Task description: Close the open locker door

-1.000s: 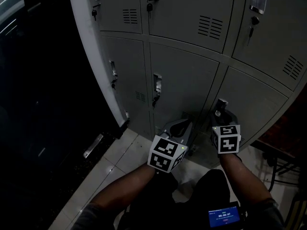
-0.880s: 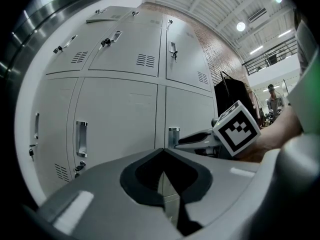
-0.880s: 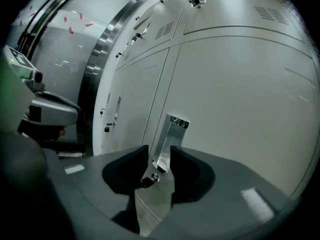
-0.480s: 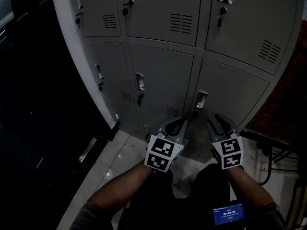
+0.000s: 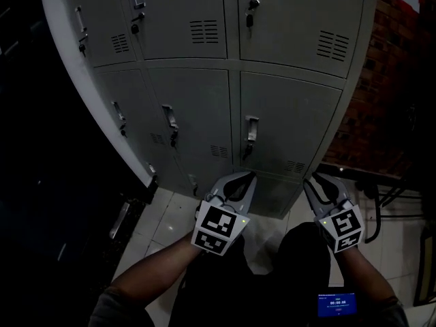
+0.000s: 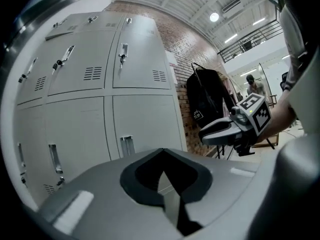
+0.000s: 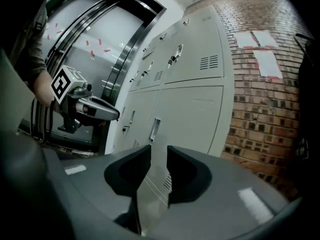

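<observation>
Several flat, louvred grey-metal locker doors (image 5: 286,114)

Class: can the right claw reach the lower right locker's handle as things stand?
Probably yes: nothing stands between the right claw and that handle. Its jaws have just been closing, with nothing between them.

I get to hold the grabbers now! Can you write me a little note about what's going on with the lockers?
Left gripper: jaws together, empty.
Right gripper: jaws a little apart and have just been closing, with nothing between them.
Both are held in front of the lockers and touch no door.
Done: every locker door in view looks shut, including the lower right door nearest the grippers.
Left: probably nothing. I see no open door, but I cannot tell whether that one is latched.
</observation>
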A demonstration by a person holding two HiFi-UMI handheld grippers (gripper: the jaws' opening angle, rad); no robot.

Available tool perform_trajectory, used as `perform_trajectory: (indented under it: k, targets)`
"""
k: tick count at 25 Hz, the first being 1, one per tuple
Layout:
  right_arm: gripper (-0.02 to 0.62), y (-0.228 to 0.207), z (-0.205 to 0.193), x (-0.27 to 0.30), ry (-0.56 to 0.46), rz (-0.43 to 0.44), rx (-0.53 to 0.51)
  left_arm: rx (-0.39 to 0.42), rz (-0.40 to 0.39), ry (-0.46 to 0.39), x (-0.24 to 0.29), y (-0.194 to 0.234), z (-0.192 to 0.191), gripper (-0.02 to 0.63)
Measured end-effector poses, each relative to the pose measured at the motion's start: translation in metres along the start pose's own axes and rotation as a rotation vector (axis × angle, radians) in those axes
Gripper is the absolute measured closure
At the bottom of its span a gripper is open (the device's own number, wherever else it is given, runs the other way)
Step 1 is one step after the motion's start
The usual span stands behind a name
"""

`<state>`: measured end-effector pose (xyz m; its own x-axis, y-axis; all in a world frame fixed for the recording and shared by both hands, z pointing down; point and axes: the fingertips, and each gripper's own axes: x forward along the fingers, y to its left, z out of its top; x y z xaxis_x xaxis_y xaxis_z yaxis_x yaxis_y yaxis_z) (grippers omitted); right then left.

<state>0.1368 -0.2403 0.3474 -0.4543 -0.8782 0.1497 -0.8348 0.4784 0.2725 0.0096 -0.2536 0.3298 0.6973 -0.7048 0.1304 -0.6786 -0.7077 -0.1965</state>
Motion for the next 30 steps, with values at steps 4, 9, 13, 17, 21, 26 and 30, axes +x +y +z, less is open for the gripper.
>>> perform_trajectory:
  k: [4,9,13,17,21,26,30]
  targets:
    - [0.508,-0.003,-0.012,-0.043,-0.002,-0.001,0.044,-0.016,-0.043,0.004,-0.01,-0.027,0.007,0.609]
    - [0.525,0.015,-0.015,-0.084,-0.003,0.041,0.099,-0.054,-0.04,0.053,-0.037,-0.047,-0.001,0.609]
    - [0.571,0.034,-0.009,-0.107,-0.003,0.096,0.133,-0.102,-0.035,0.066,-0.059,-0.058,-0.002,0.609]
    - [0.589,0.044,-0.006,-0.124,-0.005,0.104,0.148,-0.11,-0.045,0.027,-0.066,-0.072,0.008,0.609]
    - [0.589,0.052,-0.012,-0.129,0.014,0.116,0.157,-0.087,-0.062,0.009,-0.07,-0.081,0.013,0.609]
    - [0.589,0.054,-0.012,-0.131,0.018,0.115,0.17,-0.094,-0.063,0.041,-0.067,-0.08,0.001,0.609]
    - [0.59,0.047,-0.016,-0.131,0.027,0.102,0.182,-0.095,-0.07,0.06,-0.063,-0.08,-0.006,0.609]
